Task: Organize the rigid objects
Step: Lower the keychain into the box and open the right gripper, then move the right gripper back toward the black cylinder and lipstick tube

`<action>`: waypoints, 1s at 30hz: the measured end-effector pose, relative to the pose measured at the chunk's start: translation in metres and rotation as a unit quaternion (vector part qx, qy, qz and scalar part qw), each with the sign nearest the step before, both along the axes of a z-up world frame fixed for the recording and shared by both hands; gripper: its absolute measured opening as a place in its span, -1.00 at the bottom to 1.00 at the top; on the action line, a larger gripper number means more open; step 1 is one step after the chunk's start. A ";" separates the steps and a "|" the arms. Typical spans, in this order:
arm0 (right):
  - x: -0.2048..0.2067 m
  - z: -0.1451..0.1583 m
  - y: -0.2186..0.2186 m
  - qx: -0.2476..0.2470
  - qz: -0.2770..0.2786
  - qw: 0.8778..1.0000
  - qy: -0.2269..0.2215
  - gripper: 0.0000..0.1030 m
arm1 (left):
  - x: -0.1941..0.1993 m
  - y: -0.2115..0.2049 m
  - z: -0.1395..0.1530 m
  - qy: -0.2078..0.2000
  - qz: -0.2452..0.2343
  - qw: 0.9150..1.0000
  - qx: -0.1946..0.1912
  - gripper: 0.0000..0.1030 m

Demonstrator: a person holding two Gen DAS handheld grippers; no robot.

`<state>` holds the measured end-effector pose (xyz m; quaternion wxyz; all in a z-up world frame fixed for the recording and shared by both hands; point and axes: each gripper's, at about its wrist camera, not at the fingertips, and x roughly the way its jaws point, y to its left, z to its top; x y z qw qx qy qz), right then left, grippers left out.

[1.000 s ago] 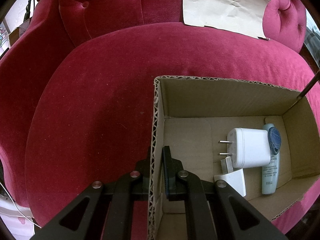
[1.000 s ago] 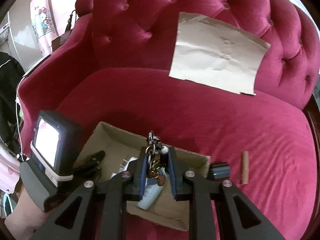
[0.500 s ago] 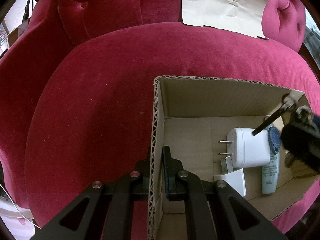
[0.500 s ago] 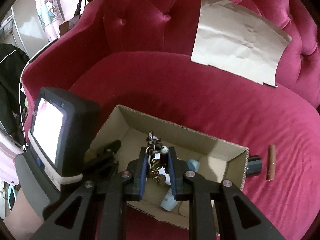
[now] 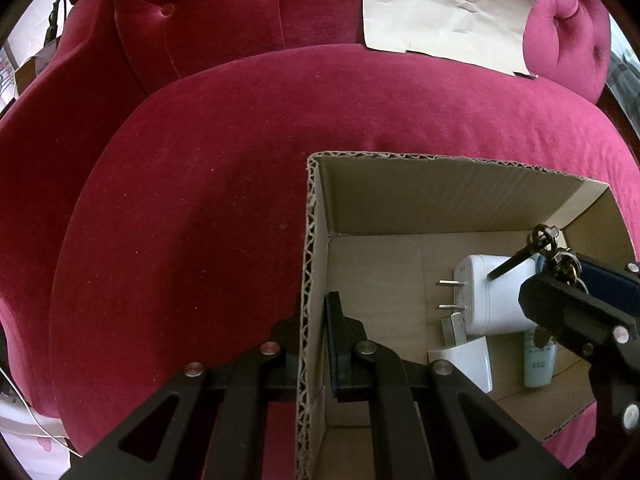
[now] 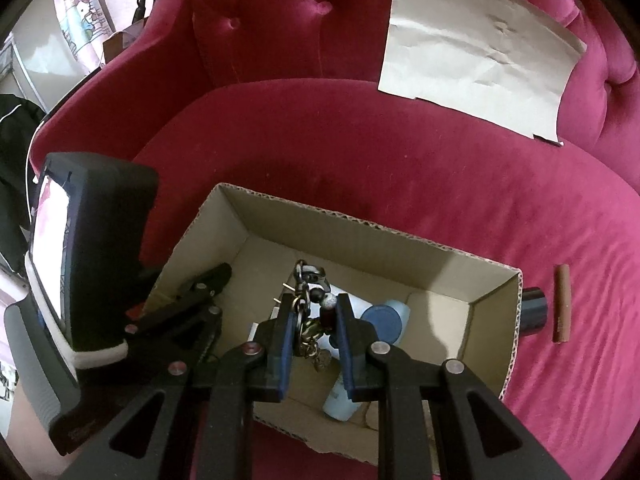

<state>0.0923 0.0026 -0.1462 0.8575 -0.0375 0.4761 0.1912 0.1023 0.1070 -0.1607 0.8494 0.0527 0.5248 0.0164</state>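
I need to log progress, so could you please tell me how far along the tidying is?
Done: two chargers and a tube lie in the box. In hand: the right tongs hold keys over it; the left tongs grip its wall. Left: a brown stick and dark cylinder outside.

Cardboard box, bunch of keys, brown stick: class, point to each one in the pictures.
cardboard box (image 6: 360,236): right wrist view, inner face of far wall.
bunch of keys (image 6: 310,312): right wrist view, the rings and beads.
brown stick (image 6: 561,304): right wrist view, middle of its length.

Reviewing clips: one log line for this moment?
left tongs: shut on box wall | right tongs: shut on keyring, over box | charger inside
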 end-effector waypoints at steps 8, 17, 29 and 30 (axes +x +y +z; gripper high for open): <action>0.001 0.000 0.002 -0.001 0.007 1.000 -0.003 -0.61 | 0.000 0.000 0.000 0.000 0.000 1.000 0.000 -0.85; -0.009 0.015 -0.003 -0.034 -0.015 0.998 -0.053 0.45 | 0.000 -0.001 0.000 0.000 0.001 1.000 0.000 -0.85; 0.000 0.015 -0.014 -0.047 -0.043 0.996 -0.055 0.99 | 0.001 -0.001 0.000 0.000 0.001 1.000 0.001 -0.85; 0.000 0.016 -0.014 -0.047 -0.043 0.996 -0.055 0.99 | 0.000 -0.001 0.000 0.000 0.001 1.000 0.001 -0.85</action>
